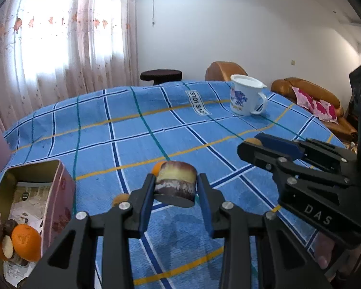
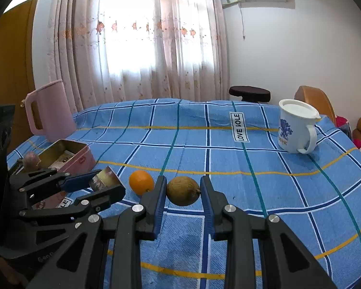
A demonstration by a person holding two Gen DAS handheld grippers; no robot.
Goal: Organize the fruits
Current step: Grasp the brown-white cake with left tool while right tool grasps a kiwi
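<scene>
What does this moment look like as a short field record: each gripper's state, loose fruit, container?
left gripper: shut on sugarcane chunk, lifted off the cloth
right gripper: open, fingers either side of brown kiwi-like fruit, not clamped
loose fruit: orange on blue checked tablecloth
container: open pink tin, printed papers inside
fruit by tin: oranges, beside it

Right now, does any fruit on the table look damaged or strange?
Yes. The piece held in the left gripper is not a whole fruit: the cut chunk has flat ends and pale yellow flesh under purple-brown skin. The orange and brown fruit look whole.
</scene>
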